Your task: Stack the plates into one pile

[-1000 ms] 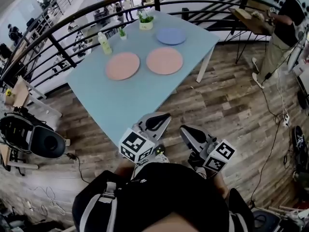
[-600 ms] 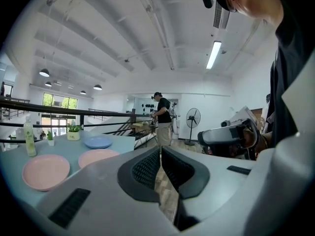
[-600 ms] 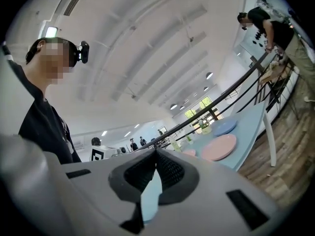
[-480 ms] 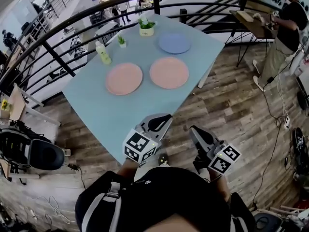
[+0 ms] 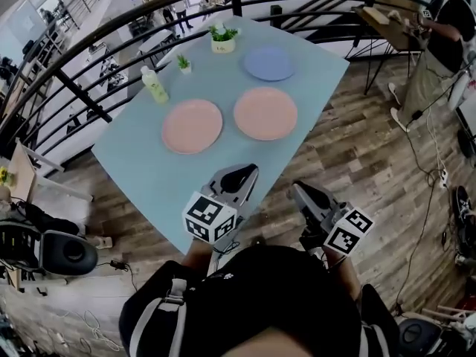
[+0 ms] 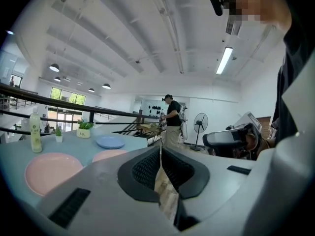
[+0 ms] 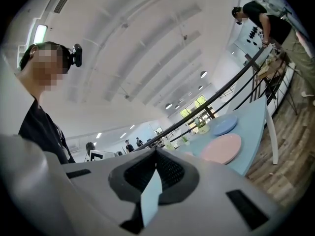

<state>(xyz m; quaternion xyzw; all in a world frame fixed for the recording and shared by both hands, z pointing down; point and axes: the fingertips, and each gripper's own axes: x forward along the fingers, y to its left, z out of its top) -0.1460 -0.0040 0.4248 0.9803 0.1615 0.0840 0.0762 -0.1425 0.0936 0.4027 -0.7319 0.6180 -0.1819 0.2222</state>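
A wood-plank floor [image 5: 357, 162] fills the right and lower left of the head view, and a light blue table [image 5: 160, 188] stands on it at an angle, with one corner pointing toward the person holding the grippers. A black metal railing [image 5: 236, 2] curves round the table's far sides. At the upper right a person in a dark top [image 5: 446, 24] stands at a wooden stand, well apart from the table. The left gripper [image 5: 238, 177] sits low over the table's near corner, its marker cube toward the wearer. In the left gripper view its jaws [image 6: 160, 151] are pressed together with nothing held between them. The right gripper [image 5: 305, 193] hangs over the floor just beside the table's near right edge. The right gripper view shows its jaws [image 7: 156, 156] also fully closed and empty. All three plates lie flat and separate on the far half of the table, none stacked and none touching, well apart from both grippers. As the head view shows them, the left pink plate [image 5: 192, 126] and the right pink plate [image 5: 265, 113] lie side by side with a gap between them. The smaller blue plate [image 5: 269, 63] lies beyond the right pink plate. A pale green bottle [image 5: 155, 85] stands upright near the table's left edge, beyond the left pink plate. A potted plant [image 5: 222, 39] stands at the far corner, and a smaller potted plant [image 5: 183, 64] stands between it and the bottle.
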